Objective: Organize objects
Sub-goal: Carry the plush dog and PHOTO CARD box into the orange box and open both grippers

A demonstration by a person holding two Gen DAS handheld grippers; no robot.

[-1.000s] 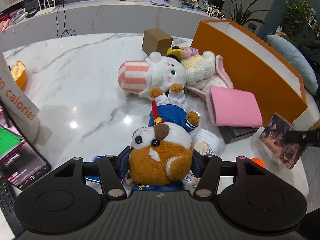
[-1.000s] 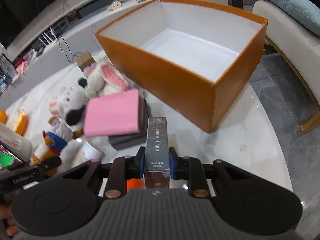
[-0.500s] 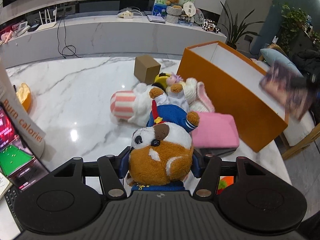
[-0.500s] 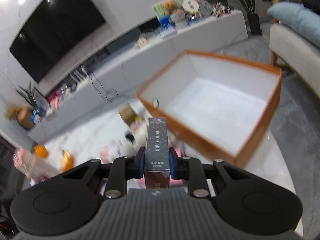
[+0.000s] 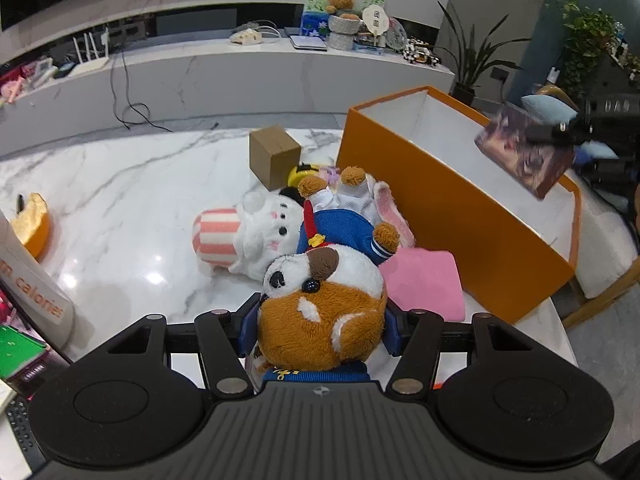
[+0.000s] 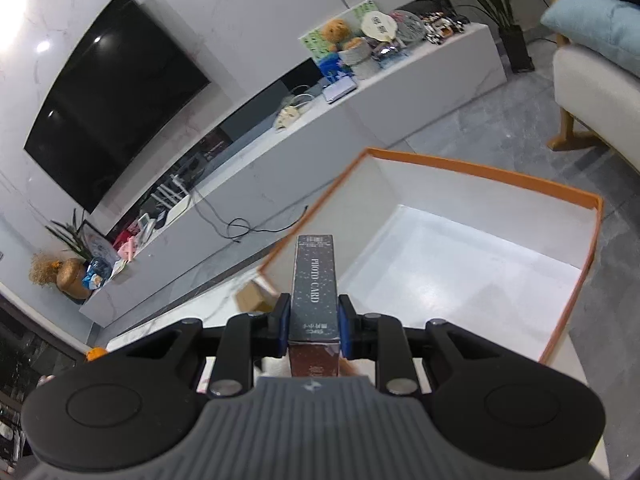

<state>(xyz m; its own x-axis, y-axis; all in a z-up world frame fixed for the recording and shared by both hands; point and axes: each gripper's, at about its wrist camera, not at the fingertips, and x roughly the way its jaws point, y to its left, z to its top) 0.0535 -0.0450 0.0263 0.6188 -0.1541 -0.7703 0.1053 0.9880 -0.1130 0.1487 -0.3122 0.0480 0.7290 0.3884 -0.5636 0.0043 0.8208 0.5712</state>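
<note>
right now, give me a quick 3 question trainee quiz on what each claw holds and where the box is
1. True or false: the left claw grips a brown and white plush dog.
2. What does the right claw hold: A a pink pad, B a photo card box, C a cardboard cube?
3. The orange box interior looks ____.

Key: 1 true; 2 B; 3 empty

The left gripper (image 5: 322, 330) points steeply downward with its jaws clamped on either side of a plush dog (image 5: 324, 308), while the right gripper (image 6: 314, 326) tilts less steeply, jaws pinching a narrow photo card box (image 6: 315, 292).
</note>
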